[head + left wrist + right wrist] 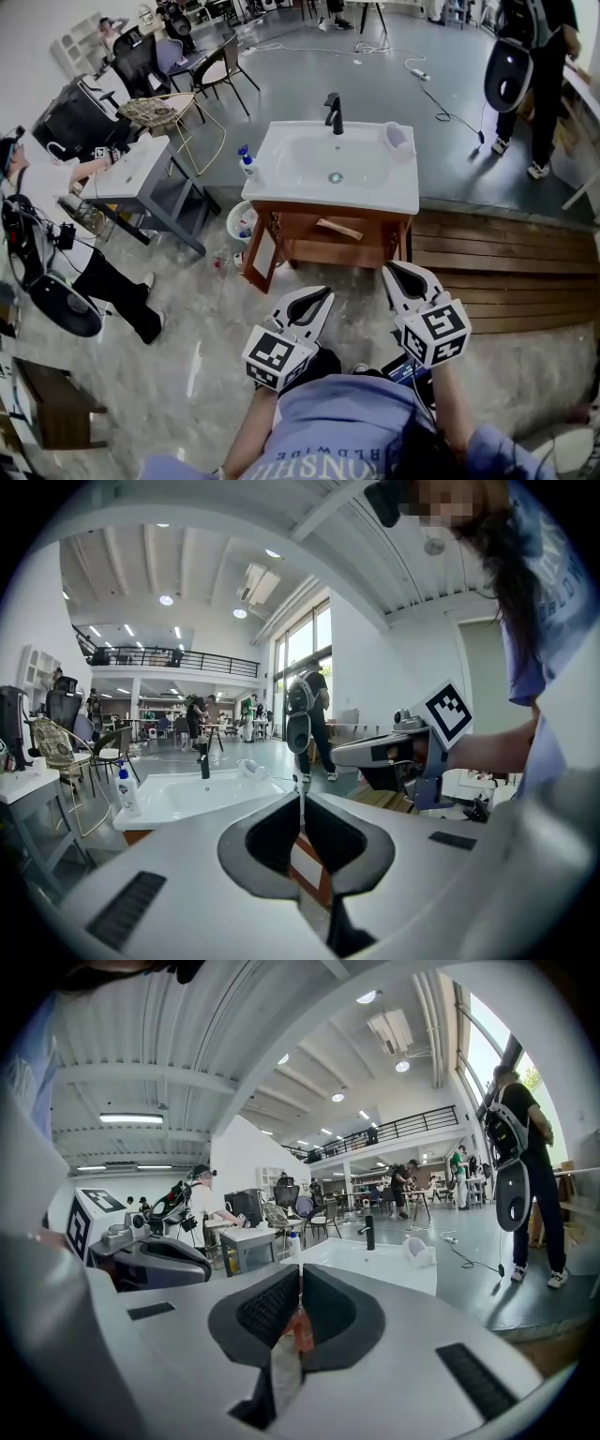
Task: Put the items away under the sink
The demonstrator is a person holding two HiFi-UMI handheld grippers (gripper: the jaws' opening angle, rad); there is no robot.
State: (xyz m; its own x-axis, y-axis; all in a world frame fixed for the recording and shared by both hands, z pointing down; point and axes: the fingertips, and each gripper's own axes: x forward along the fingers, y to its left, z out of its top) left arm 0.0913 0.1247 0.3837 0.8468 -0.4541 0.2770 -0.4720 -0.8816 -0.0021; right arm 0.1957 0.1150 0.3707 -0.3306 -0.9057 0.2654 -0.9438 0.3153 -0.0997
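Note:
A white sink (281,178) with a black faucet (334,112) tops a wooden cabinet (375,251) whose left door (262,258) stands open. On the sink's left corner stands a soap bottle (247,165) (127,789), and a white cup-like holder (398,136) (419,1252) sits at its back right. On the floor left of the cabinet is a small white basket (242,222) with items in it. My left gripper (317,300) (301,801) and right gripper (397,275) (300,1283) hover in front of the cabinet, short of it. Both are shut with nothing held.
A grey side table (131,171) stands to the left with a person (103,277) beside it. Another person (534,66) stands at the far right. A slatted wooden platform (497,272) lies right of the cabinet. Chairs (202,70) and a floor cable (441,98) are behind the sink.

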